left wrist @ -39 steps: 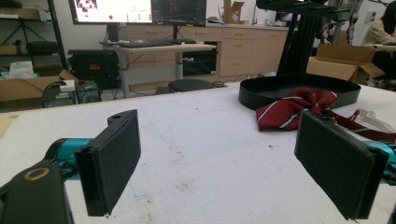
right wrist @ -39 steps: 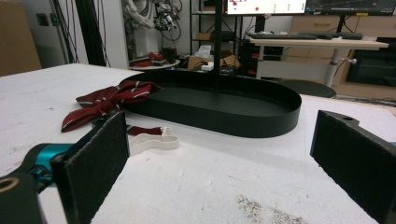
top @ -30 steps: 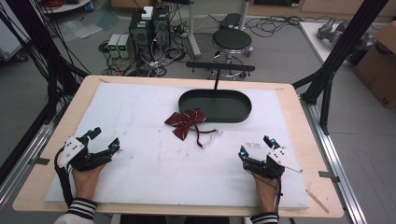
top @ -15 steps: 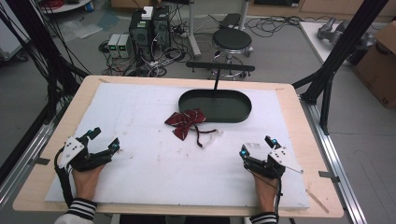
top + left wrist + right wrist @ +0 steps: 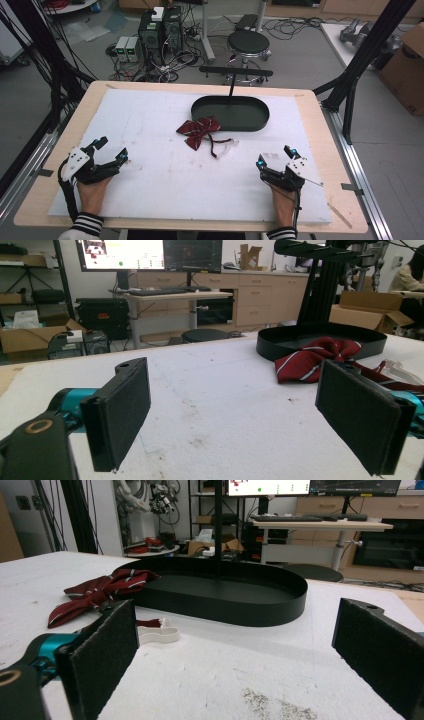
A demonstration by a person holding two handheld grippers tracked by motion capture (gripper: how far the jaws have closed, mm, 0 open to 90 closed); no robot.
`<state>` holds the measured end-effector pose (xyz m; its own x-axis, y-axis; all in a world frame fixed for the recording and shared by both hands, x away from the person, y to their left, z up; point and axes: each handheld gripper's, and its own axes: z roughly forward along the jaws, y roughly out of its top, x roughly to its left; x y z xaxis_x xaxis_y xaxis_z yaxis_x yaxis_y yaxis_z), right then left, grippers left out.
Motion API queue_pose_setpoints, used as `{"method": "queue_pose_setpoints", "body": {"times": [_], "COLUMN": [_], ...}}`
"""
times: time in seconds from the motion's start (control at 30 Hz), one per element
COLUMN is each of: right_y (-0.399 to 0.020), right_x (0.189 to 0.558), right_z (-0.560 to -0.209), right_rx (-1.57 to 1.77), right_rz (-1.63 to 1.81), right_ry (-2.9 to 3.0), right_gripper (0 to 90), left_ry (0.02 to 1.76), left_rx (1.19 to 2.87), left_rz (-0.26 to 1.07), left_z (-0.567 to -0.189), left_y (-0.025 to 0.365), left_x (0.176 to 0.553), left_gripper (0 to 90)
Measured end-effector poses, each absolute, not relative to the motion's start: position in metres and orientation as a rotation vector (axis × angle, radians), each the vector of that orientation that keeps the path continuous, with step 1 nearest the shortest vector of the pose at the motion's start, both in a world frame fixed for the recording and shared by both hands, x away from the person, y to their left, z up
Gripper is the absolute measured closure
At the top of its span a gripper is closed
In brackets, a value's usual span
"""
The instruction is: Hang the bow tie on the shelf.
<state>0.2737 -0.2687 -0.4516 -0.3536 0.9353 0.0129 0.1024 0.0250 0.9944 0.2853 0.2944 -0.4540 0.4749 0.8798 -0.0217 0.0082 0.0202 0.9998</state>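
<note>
Both grippers rested near the person's edge of the white foam-covered table [image 5: 150, 200], well apart from each other, so the work looked to be at its very start, with nothing yet taken up. The left gripper [image 5: 111, 150] had its jaws spread wide and empty; the right gripper [image 5: 276, 156] likewise held its jaws wide apart around nothing.

The dark red striped bow tie [image 5: 198, 131] lay on the foam between them and farther forward, its upper wing touching or overlapping the near rim of the black oval tray [image 5: 260, 120]. Its strap trailed toward the person and ended in a white plastic clasp [image 5: 227, 146], lying just beside the bow.

As a judgement, the next move would call for a reach forward to the bow tie, probably by the right gripper, which was nearer the clasp, closing on the fabric or strap and lifting it toward the tray.

Against the earlier pictures, little differed: the right gripper sat slightly lower and nearer the person, while the left gripper, the bow tie and the tray were unmoved
</note>
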Motion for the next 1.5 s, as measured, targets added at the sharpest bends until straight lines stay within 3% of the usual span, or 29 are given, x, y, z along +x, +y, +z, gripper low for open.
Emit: {"method": "queue_pose_setpoints", "body": {"times": [0.8, 1.3, 1.5], "right_y": [-0.227, -0.196, -0.182], "right_x": [0.311, 0.352, 0.372], "right_z": [-0.393, -0.380, -0.377], "right_rx": [0.908, 0.848, 0.833], "right_rz": [1.352, 1.271, 1.224], "right_ry": [1.823, 2.087, 2.172], "right_gripper": [4.0, 5.8, 11.4], "left_ry": [0.849, 0.851, 0.852], "left_rx": [1.395, 1.392, 1.392], "left_rz": [0.823, 0.821, 0.821], "left_z": [-0.454, -0.454, -0.454], "left_y": [0.295, 0.295, 0.295], "left_x": [0.285, 0.286, 0.286], "left_gripper": [14.9, 14.9, 14.9]}}
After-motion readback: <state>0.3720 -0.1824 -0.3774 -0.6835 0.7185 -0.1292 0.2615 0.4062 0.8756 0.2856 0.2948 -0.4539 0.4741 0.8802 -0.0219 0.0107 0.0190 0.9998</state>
